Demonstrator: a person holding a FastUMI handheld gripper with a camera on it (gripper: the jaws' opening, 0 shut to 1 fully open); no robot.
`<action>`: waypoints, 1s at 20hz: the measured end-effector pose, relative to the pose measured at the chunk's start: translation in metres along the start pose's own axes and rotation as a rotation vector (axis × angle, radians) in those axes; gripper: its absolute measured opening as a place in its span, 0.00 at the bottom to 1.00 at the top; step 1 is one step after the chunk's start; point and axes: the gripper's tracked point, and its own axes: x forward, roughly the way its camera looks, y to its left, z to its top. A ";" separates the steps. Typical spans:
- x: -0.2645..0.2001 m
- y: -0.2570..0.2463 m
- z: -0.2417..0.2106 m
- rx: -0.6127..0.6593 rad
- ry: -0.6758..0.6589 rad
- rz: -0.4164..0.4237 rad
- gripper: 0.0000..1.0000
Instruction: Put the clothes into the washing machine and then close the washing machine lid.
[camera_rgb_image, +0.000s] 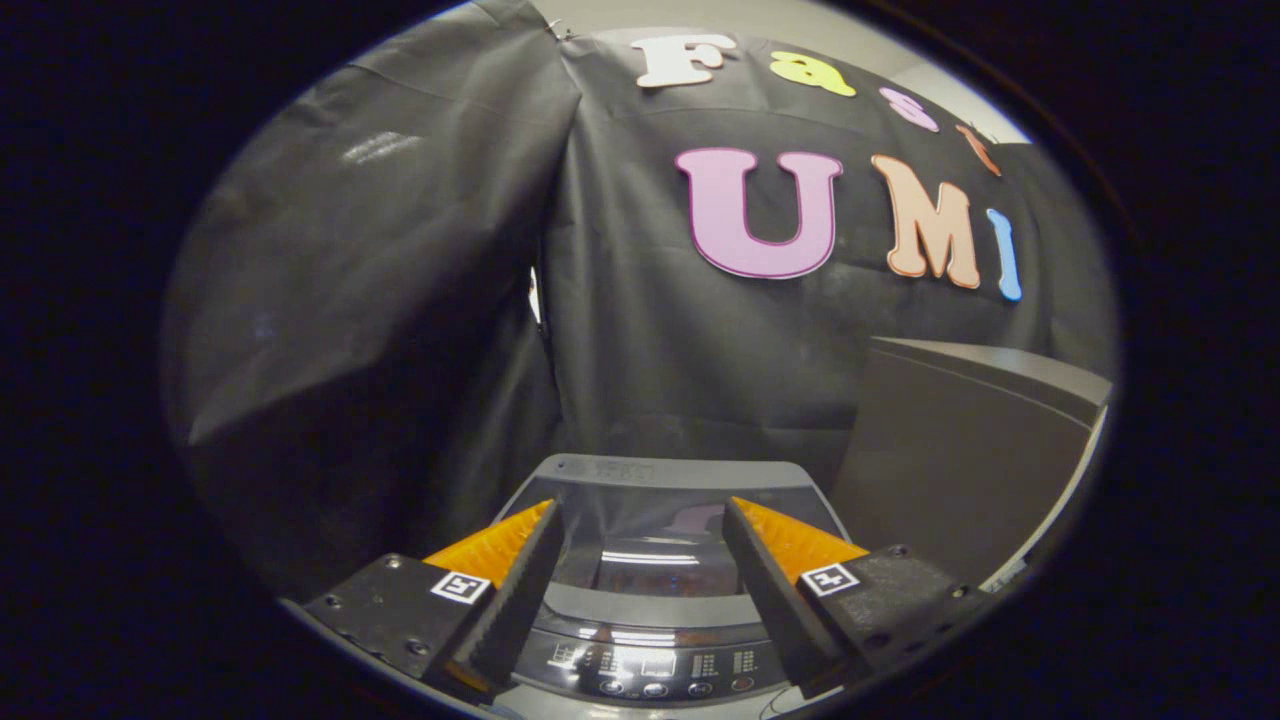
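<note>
Nearest, the gripper (640, 515) hangs empty, fingers spread wide. Between them sits the washing machine's control panel (650, 670), then its glass lid (650, 545), lying flat, apparently closed. No clothes visible; the task looks finished. A grey box (960, 450) stands far right.

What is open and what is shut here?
Washing machine lid: shut, lying flat on top.
Gripper: open, its fingers wide apart above the lid, holding nothing.
Control panel: facing up, just below the fingers; whether it is switched on cannot be told.
</note>
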 end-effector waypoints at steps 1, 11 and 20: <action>-0.008 0.001 0.005 0.003 -0.011 0.005 0.97; -0.115 -0.017 0.051 0.049 -0.075 0.028 0.96; -0.181 -0.047 0.066 0.018 -0.172 -0.005 0.96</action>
